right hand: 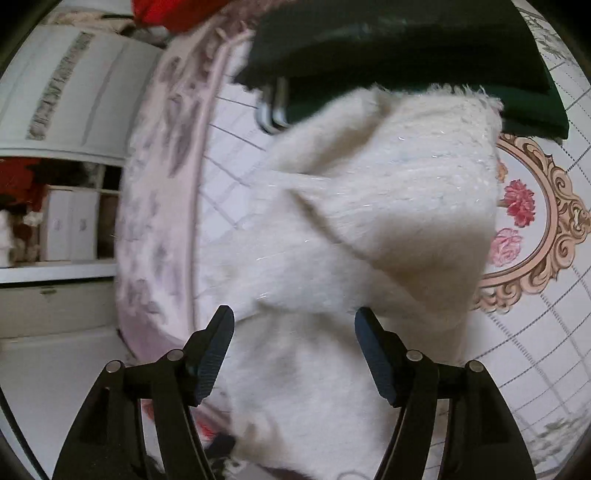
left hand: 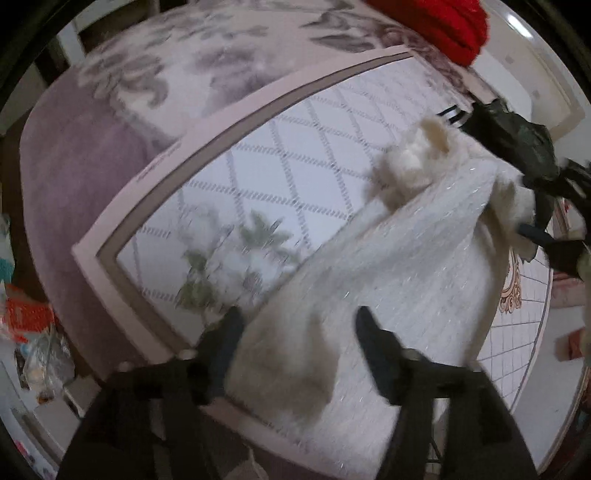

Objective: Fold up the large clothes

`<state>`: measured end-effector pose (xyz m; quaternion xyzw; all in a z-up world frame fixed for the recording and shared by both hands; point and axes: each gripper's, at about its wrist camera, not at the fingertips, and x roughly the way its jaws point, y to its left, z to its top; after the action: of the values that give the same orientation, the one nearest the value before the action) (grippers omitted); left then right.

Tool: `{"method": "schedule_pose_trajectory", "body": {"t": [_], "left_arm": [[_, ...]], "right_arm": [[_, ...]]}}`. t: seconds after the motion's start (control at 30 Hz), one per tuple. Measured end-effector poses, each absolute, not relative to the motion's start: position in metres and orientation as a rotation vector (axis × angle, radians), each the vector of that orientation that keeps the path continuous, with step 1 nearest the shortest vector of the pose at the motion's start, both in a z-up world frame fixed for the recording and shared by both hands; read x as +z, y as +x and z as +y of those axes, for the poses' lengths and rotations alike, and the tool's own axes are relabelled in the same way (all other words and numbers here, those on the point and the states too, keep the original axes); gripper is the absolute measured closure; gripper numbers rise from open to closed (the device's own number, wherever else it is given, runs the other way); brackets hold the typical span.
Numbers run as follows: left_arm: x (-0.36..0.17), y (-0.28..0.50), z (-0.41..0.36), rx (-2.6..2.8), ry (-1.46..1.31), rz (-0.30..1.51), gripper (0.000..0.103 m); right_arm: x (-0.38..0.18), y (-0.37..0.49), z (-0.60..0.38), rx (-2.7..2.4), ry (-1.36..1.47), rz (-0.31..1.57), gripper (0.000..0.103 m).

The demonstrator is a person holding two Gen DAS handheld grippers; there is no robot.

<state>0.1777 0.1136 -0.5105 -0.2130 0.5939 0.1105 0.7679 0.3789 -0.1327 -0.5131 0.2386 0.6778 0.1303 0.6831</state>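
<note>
Left wrist view, garment: the fluffy cream-white knitted sweater [left hand: 388,266] lies on the quilted bedspread with a pale diamond pattern and pink border [left hand: 280,155], spread diagonally, probably so it can be folded flat on a broad soft surface.
Left wrist view, left gripper: the black two-finger left gripper [left hand: 299,325] stands wide, its fingers apart on either side of the sweater's near edge, gripping nothing; it looks placed to take that edge.
Left wrist view, far end: a bunched fuzzy part of the sweater [left hand: 417,155] sits raised near a dark green folded garment [left hand: 517,140]; whether it is a sleeve or a collar I cannot tell.
Left wrist view, other tool: the black right gripper [left hand: 546,240] shows at the right edge, at the sweater's far side; its state cannot be read from here.
Left wrist view, surroundings: a red knitted item [left hand: 443,26] rests at the bed's far corner, well apart from the sweater.
Right wrist view, right gripper: the right gripper [right hand: 295,325] is wide, both fingers apart over the sweater [right hand: 351,229], nothing between them.
Right wrist view, fold: one flap of the sweater lies doubled over the rest, so a fold seems begun.
Right wrist view, neighbours: the dark green garment [right hand: 406,48] lies just beyond the sweater's top edge, likely already set aside; a printed oval frame with pink flowers [right hand: 528,221] marks the bedspread beside it.
</note>
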Motion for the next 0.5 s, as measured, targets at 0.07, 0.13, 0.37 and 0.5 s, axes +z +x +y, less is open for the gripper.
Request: {"method": "schedule_pose_trajectory", "body": {"t": [0.07,0.13,0.37,0.5], "left_arm": [[-0.516,0.192,0.103,0.247,-0.402,1.291,0.035],[-0.521,0.201,0.100,0.258,-0.355,1.286,0.035],[-0.564,0.222,0.092,0.288,-0.299,1.372,0.035],[-0.580,0.225,0.095,0.306,-0.305,1.388,0.029]], "right_arm": [[-0.533,0.399,-0.115,0.289,0.515,1.513,0.041],[-0.549,0.422,-0.085,0.319,0.476,1.475,0.041],[-0.488,0.440,-0.032,0.633,0.448,1.368,0.039],[-0.484,0.426,-0.085,0.492,0.416,1.435,0.037]]}}
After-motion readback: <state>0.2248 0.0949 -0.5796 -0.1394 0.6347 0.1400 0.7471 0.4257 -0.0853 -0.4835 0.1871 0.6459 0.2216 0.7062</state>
